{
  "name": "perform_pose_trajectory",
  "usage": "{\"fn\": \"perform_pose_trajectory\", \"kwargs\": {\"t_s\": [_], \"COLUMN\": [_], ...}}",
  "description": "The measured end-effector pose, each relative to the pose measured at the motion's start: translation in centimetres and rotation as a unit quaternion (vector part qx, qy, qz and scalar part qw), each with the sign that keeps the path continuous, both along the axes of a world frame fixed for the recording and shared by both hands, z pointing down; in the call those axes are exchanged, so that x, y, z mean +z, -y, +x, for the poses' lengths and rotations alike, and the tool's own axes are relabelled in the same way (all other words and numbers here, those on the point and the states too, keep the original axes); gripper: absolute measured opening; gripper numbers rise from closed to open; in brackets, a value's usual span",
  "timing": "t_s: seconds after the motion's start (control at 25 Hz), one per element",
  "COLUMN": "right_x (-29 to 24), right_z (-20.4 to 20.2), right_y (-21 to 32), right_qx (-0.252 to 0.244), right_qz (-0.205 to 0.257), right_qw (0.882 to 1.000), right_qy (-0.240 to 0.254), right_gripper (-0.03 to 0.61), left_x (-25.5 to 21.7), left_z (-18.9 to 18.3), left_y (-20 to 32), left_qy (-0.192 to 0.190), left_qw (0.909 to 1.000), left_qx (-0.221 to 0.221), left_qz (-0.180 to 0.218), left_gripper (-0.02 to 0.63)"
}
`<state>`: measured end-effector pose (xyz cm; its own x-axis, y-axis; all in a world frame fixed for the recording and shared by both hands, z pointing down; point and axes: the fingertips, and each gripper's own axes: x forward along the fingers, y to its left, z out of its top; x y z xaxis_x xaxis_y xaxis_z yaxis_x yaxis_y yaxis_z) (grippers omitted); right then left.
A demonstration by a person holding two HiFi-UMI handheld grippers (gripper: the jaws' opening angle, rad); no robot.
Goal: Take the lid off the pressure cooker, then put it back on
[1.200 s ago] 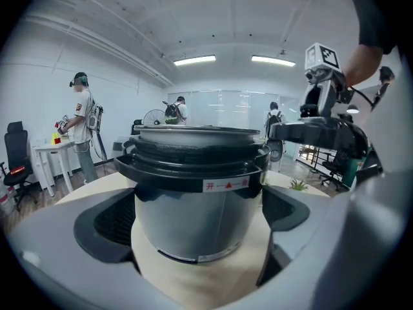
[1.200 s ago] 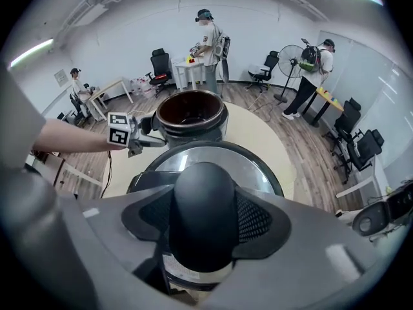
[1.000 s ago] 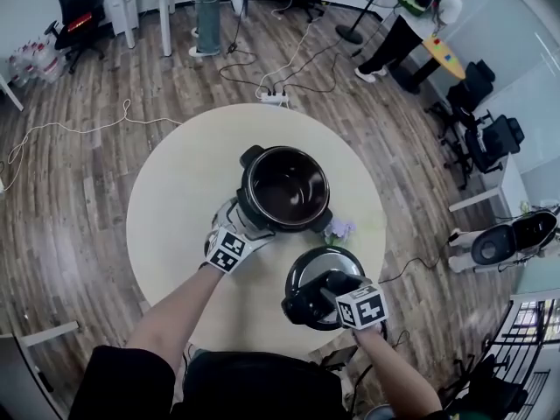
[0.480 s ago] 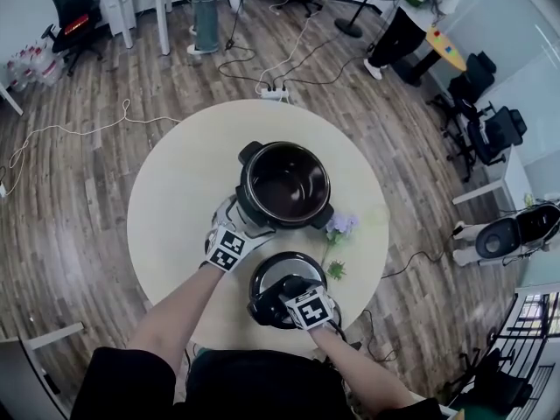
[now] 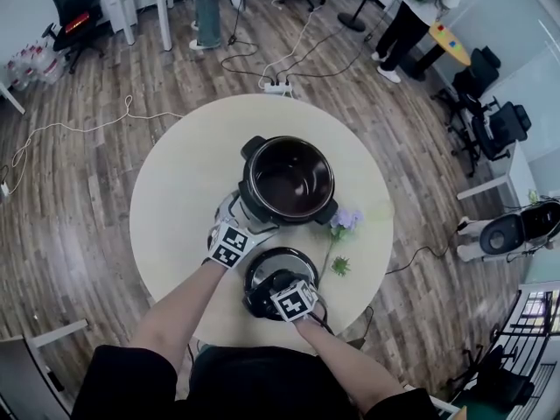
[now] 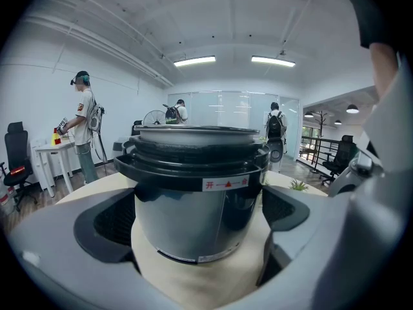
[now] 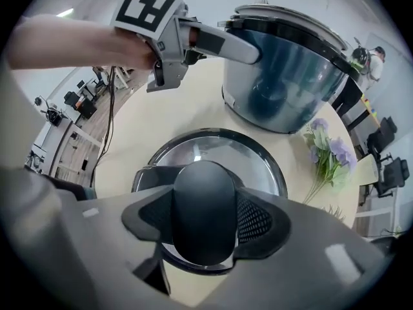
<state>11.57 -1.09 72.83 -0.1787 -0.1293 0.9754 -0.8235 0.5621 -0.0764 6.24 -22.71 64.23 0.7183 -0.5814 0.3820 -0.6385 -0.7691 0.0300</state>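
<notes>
one open pressure cooker (image 5: 287, 182), one lid (image 5: 282, 259), two tools on one round tabletop (image 5: 175, 208).
the left tool (image 5: 238, 224) is set wide, with one jaw on each side of the cooker's body. the right tool (image 5: 278, 289) points down and is closed on the lid's black handle (image 7: 203, 212). the lid is at the near edge, just in front of the cooker and apart from it. one spray of purple flowers (image 5: 341, 221) lies to the right.

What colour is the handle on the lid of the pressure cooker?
Black. The handle shows best in the right gripper view.
</notes>
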Motion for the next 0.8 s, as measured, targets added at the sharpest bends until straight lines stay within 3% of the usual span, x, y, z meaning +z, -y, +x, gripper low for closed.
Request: {"fn": "perform_pose_trajectory", "kwargs": {"t_s": [0.24,0.48,0.8], "right_x": [0.6,0.78,0.7], "right_z": [-0.17,-0.24,0.09], "right_y": [0.42,0.64,0.84], "right_qx": [0.03,0.037,0.026], "right_qz": [0.006,0.029,0.02], "right_qw": [0.999,0.999,0.999], "right_qy": [0.013,0.023,0.016], "right_gripper": [0.289,0.291,0.287], "left_x": [-0.16,0.08,0.06], "left_z": [-0.02,-0.01,0.13], "left_y": [0.03,0.07,0.08], "left_qy": [0.0,0.0,0.001], "left_qw": [1.0,1.0,1.0], "left_qx": [0.0,0.0,0.0], "left_qz": [0.001,0.001,-0.004], "left_gripper": [0.591,0.591,0.591]}}
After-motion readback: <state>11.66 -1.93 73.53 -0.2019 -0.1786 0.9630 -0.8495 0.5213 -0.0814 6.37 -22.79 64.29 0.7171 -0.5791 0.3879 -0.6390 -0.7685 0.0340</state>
